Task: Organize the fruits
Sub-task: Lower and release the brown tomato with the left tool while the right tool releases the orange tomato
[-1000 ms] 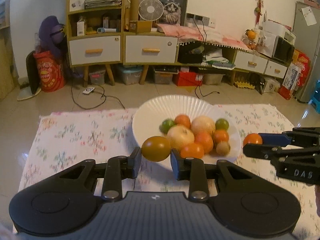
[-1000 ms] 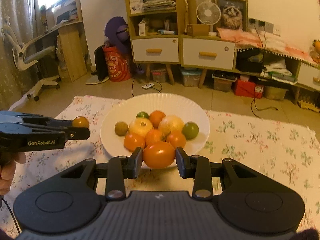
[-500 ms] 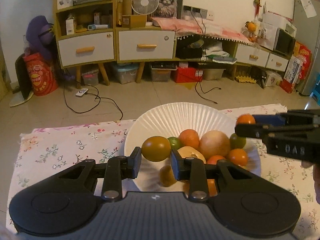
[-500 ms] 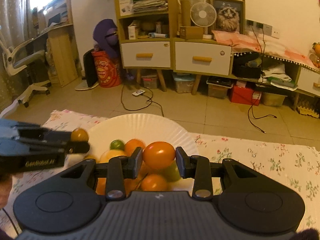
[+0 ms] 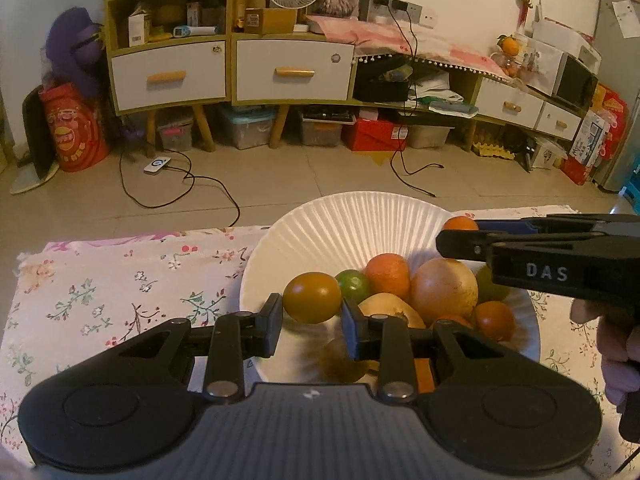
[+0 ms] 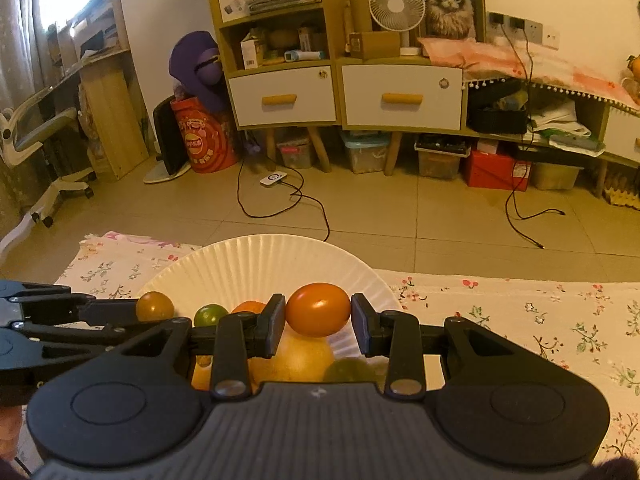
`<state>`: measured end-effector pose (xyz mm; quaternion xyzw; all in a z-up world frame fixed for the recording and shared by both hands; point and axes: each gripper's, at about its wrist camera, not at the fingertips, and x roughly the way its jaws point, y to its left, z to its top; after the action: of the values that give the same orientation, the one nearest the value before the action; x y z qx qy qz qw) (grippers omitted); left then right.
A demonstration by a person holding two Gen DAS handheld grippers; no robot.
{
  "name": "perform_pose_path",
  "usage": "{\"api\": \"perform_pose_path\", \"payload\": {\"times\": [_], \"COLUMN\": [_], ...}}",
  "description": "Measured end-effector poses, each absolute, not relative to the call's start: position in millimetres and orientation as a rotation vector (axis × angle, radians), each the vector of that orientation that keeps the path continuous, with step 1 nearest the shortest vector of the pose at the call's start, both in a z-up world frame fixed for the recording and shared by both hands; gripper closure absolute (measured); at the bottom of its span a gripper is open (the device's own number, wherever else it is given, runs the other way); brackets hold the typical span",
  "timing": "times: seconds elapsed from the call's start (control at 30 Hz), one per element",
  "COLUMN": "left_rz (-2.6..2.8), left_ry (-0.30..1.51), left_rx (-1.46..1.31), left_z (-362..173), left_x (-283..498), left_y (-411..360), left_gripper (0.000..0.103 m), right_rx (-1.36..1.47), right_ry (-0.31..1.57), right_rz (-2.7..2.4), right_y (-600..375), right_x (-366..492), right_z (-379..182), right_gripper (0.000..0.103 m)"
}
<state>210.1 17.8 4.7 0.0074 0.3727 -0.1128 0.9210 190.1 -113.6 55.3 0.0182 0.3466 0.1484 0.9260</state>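
My left gripper (image 5: pixel 312 314) is shut on an olive-brown tomato (image 5: pixel 312 297), held above the left side of a white ribbed paper plate (image 5: pixel 352 224). On the plate lie several fruits: an orange (image 5: pixel 387 276), a lime (image 5: pixel 353 286), a large pale grapefruit (image 5: pixel 444 292). My right gripper (image 6: pixel 319 322) is shut on an orange tomato (image 6: pixel 318 309) above the same plate (image 6: pixel 256 260). It also shows at the right of the left wrist view, as the right gripper (image 5: pixel 460 236) with its tomato (image 5: pixel 460 224). The left gripper (image 6: pixel 132 312) and its tomato (image 6: pixel 155 306) appear at the left of the right wrist view.
The plate rests on a floral tablecloth (image 5: pixel 120 280) whose far edge drops to a tiled floor (image 5: pixel 280 176) with cables. Cabinets with white drawers (image 5: pixel 292 68) stand against the back wall. A person's hand (image 5: pixel 616 344) holds the right gripper.
Both grippers have moved forward over the plate with their tomatoes still held. The plate and its fruit now sit closer and lower in both views.
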Motion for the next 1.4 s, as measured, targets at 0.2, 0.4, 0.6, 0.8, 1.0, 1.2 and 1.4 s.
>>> {"api": "perform_pose_path", "payload": {"times": [0.2, 0.4, 0.6, 0.8, 1.0, 1.2, 1.4], "left_rz": [-0.233, -0.23, -0.236, -0.234, -0.234, -0.219, -0.191], "left_ry": [0.763, 0.759, 0.75, 0.748, 0.742, 0.743, 0.731], "left_rx": [0.01, -0.009, -0.004, 0.0, 0.0, 0.002, 0.024], "left_z": [5, 5, 3, 3, 7, 10, 20], "left_x": [212, 212, 212, 213, 211, 204, 192], "left_y": [19, 20, 21, 20, 21, 21, 22], "left_gripper": [0.087, 0.087, 0.086, 0.084, 0.066, 0.054, 0.04], "right_rx": [0.062, 0.064, 0.08, 0.079, 0.112, 0.105, 0.087], "right_ry": [0.744, 0.764, 0.786, 0.787, 0.77, 0.77, 0.767], "right_rz": [0.283, 0.27, 0.255, 0.247, 0.236, 0.227, 0.227], "right_y": [-115, -113, -115, -114, -122, -125, -126], "right_x": [200, 207, 211, 210, 206, 196, 179], "right_z": [54, 52, 48, 48, 54, 60, 68], "right_gripper": [0.071, 0.07, 0.07, 0.068, 0.05, 0.042, 0.027]}}
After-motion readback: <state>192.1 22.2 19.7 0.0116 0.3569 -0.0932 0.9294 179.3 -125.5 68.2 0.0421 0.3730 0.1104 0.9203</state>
